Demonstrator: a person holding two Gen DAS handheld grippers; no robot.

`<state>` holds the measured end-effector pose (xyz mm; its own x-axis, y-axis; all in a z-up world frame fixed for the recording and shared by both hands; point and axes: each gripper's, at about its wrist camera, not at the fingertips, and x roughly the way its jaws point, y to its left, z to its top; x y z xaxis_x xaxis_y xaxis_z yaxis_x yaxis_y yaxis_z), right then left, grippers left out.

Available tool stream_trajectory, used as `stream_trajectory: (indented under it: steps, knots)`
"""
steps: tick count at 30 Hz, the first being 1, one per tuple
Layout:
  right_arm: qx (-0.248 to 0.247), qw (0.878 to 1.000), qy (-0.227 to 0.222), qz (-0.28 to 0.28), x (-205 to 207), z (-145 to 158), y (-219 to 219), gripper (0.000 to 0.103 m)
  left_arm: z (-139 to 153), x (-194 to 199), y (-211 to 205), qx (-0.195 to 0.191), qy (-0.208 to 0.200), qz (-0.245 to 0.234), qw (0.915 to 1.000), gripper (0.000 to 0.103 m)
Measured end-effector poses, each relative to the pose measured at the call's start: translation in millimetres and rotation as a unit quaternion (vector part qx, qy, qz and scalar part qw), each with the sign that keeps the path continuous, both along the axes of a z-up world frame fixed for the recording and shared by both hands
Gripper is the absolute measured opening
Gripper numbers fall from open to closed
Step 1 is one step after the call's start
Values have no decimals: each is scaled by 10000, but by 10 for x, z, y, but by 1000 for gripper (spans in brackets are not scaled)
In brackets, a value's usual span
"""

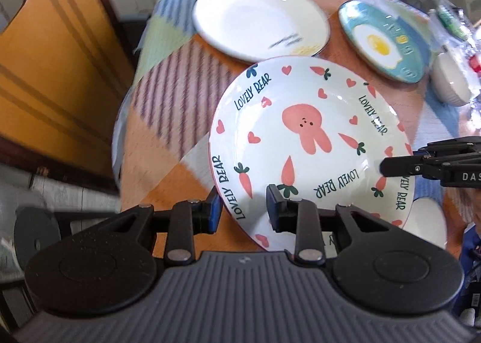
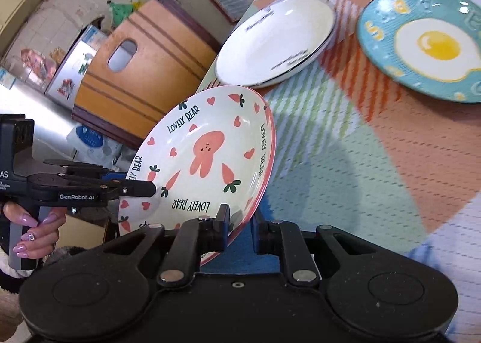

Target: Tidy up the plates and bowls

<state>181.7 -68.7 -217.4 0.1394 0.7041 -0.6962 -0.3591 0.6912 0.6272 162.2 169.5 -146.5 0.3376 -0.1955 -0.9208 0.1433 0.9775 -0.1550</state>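
With my left gripper (image 1: 243,210) and right gripper (image 2: 240,228) both clamped on the rim of the rabbit plate (image 1: 306,144), lifted tilted above the bench (image 2: 375,147), nothing looks stacked yet: the white plate (image 1: 258,18), fried-egg plate (image 1: 387,42) and a white bowl (image 1: 451,81) lie apart.

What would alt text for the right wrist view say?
A tilted rabbit plate is held off the table, its rim between the right tool fingers, the left tool at its other edge. Beyond lie a white plate and an egg plate.
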Motion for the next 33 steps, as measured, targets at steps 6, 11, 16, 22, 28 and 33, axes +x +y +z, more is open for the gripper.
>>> stream_trajectory:
  steps: [6,11,16,22,28,33]
  knots:
    - [-157,9996,-70,-224,52,39,-106,19,-144,135,55,-266,-63,-92,9996,29]
    - [-412,9980,-222,-418,81,76,-308,19,-264,279,-220,-325,9,-359,9988,29]
    - [-555,9974,-125,-449,113,-17,-517,19,-421,312,-396,-461,147,-484,9977,29]
    - [-593,9974,-19,-413,147,-80,-557,19,-552,293,-506,-431,244,-584,9971,29]
    - [-570,9973,36,-453,176,-160,-555,19,-622,303,-531,-364,296,-561,9973,29]
    - [-637,9971,-74,-407,176,-178,-524,19,-670,308,-541,-358,320,-519,9975,29]
